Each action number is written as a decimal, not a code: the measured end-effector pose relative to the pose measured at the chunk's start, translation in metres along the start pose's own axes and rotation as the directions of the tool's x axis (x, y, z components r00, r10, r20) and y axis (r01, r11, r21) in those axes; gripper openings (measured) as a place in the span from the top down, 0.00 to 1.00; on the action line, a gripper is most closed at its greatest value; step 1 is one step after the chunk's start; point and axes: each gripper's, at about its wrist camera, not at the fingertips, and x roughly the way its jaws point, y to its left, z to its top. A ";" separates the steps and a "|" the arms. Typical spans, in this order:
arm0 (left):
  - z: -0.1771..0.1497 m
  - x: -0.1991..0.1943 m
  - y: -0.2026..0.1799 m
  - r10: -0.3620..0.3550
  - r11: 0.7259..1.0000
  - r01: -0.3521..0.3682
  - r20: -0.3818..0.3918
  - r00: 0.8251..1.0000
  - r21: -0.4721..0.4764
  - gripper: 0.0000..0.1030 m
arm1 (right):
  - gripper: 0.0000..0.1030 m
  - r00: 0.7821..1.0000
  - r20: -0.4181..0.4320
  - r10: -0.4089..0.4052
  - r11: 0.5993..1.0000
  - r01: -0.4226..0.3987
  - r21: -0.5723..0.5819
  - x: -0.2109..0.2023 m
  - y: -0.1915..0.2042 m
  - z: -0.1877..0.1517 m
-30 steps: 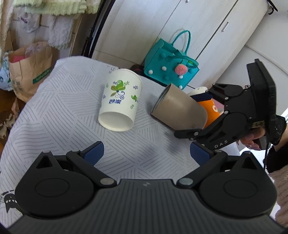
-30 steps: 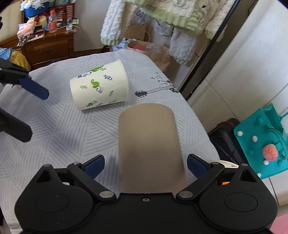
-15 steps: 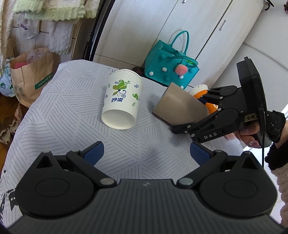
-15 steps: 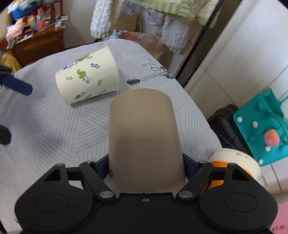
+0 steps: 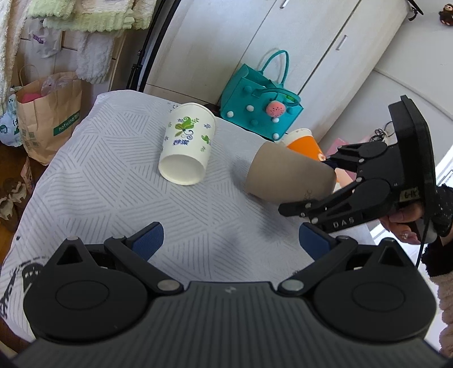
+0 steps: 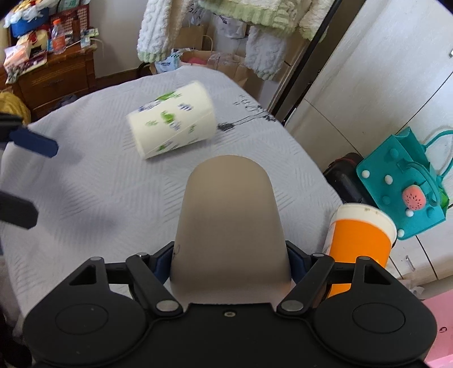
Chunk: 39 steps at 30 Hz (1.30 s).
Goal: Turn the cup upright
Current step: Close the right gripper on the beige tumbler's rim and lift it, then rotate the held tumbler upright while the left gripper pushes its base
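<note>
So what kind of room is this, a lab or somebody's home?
Most likely someone's home, perhaps a bedroom: fluffy clothes hang above, white wardrobe doors line the wall, and a teal handbag and paper shopping bag sit on the floor beside the cloth-covered table.

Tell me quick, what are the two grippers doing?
Left gripper: open, holding nothing.
Right gripper: closed on the brown cup.

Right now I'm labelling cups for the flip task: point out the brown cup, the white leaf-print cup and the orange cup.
brown cup [image 6: 230,226], right wrist view, on its side wall.
white leaf-print cup [image 5: 188,134], left wrist view, on its printed side.
orange cup [image 6: 359,243], right wrist view, on its orange wall.
</note>
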 end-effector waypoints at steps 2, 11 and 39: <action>-0.004 -0.004 -0.002 -0.008 1.000 0.008 0.000 1.000 0.003 0.00 | 0.21 1.000 -0.001 -0.002 1.000 0.002 0.005 -0.005 0.007 -0.006; -0.016 -0.020 -0.012 -0.062 0.998 0.063 -0.028 0.998 0.014 0.00 | 0.21 1.000 -0.007 -0.006 1.000 0.006 0.029 -0.026 0.035 -0.029; -0.035 -0.005 -0.062 -0.112 0.992 0.119 -0.135 0.985 0.043 0.00 | 0.21 0.998 0.040 0.039 0.991 -0.044 0.130 -0.035 0.043 -0.093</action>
